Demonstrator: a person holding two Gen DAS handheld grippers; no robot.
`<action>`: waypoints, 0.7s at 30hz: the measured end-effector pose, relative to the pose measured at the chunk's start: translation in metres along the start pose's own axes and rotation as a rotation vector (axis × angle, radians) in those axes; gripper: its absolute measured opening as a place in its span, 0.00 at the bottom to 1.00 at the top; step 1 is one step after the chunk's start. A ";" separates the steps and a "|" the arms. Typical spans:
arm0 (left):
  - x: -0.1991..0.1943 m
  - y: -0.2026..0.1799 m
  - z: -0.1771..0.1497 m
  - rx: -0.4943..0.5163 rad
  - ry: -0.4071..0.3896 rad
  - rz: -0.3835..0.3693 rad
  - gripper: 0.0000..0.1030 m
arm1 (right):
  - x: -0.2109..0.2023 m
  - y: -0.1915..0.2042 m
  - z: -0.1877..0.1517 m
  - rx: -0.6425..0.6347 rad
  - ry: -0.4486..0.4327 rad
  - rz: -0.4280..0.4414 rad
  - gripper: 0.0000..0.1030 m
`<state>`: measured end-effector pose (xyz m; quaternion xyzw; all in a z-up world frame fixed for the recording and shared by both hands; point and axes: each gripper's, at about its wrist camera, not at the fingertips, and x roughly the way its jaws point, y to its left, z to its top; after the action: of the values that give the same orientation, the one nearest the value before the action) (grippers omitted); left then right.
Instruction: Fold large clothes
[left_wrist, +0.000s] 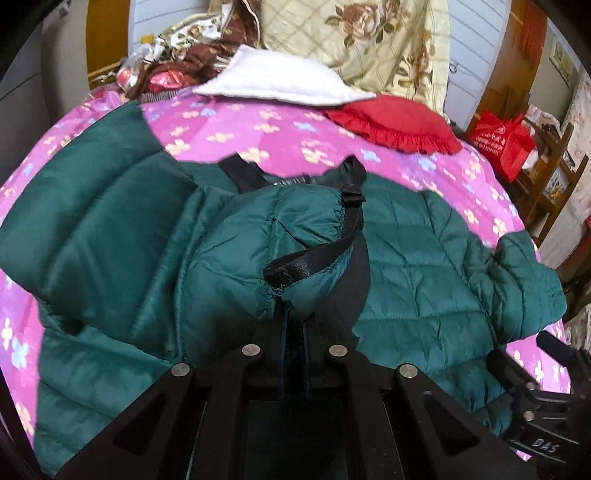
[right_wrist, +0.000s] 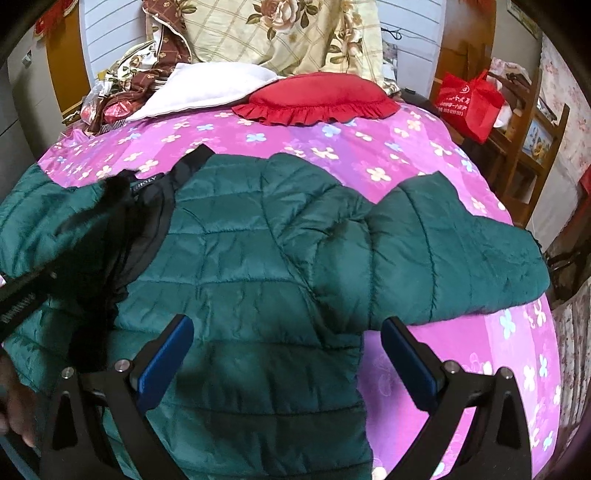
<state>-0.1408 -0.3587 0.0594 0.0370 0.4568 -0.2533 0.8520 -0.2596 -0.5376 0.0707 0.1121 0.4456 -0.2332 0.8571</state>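
Your left claw is clamped on the jacket's cuff — the sleeve is bunched up over the jacket's middle. The jacket lies spread on the bed, its other sleeve stretching toward 3 o'clock. Your right claw gapes wide and empty above the jacket — a red cushion sits at 12 o'clock.

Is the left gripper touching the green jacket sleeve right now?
Touching. The left wrist view shows the left gripper shut, its fingers pinching the cuff of the green jacket sleeve, which bunches up directly above them.
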 end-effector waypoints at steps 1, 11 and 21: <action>0.002 -0.003 -0.002 0.006 0.005 0.000 0.00 | 0.000 -0.001 0.000 0.001 0.000 -0.001 1.00; -0.027 -0.014 -0.008 0.062 -0.025 -0.045 0.03 | -0.004 -0.020 -0.003 0.059 0.003 -0.001 1.00; -0.097 0.017 -0.005 0.088 -0.154 0.015 0.16 | -0.020 0.000 0.001 0.058 -0.007 0.048 1.00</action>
<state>-0.1800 -0.3039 0.1308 0.0581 0.3780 -0.2688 0.8840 -0.2688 -0.5320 0.0879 0.1467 0.4328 -0.2256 0.8604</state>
